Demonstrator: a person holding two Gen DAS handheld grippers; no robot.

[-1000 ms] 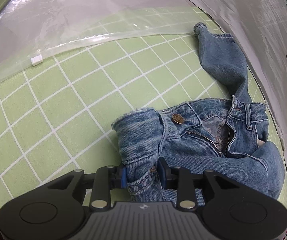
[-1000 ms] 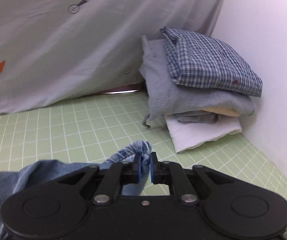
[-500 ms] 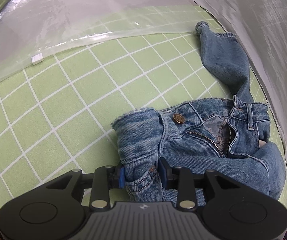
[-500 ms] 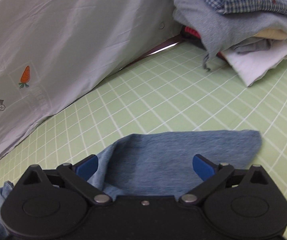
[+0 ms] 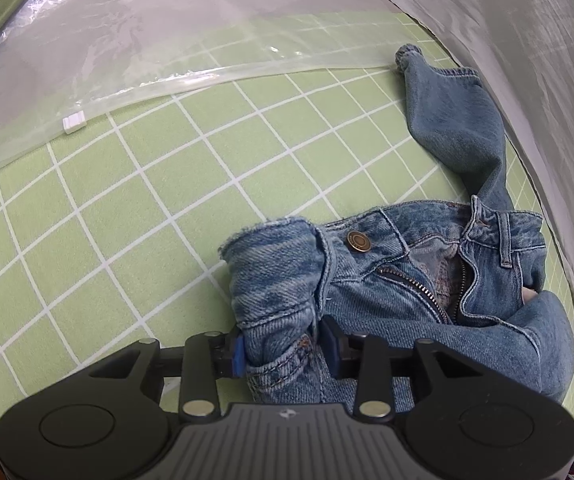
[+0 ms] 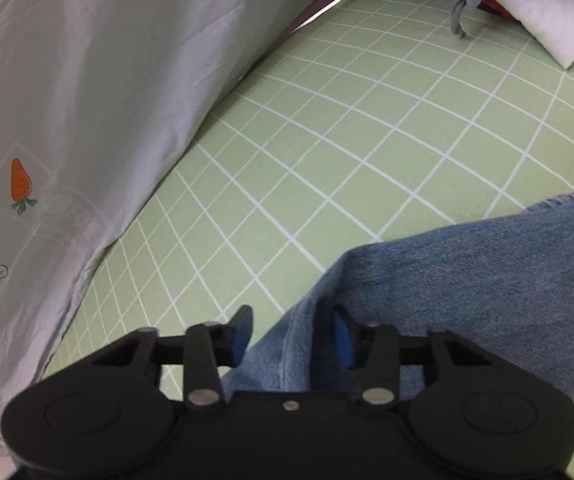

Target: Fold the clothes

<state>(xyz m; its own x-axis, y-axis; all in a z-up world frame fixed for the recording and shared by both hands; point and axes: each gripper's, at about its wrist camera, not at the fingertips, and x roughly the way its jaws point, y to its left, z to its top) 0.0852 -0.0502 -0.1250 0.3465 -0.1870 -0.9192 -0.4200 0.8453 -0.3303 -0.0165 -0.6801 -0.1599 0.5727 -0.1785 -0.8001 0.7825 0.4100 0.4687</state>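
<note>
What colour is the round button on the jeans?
Bronze-brown metal button on the jeans, clearest in the left wrist view.

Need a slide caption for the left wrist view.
Left gripper clamps bunched waistband of jeans on green grid sheet.

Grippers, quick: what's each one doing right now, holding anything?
Left gripper: closed on the jeans.
Right gripper: open, fingers either side of the jeans leg, not clamped.

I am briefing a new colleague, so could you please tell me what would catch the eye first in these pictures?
The crumpled blue jeans on the green checked mat stand out, fly open, waistband bunched in the left tongs. In the right wrist view, a denim leg runs between the open right tongs. A carrot print marks the grey sheet at left.
</note>
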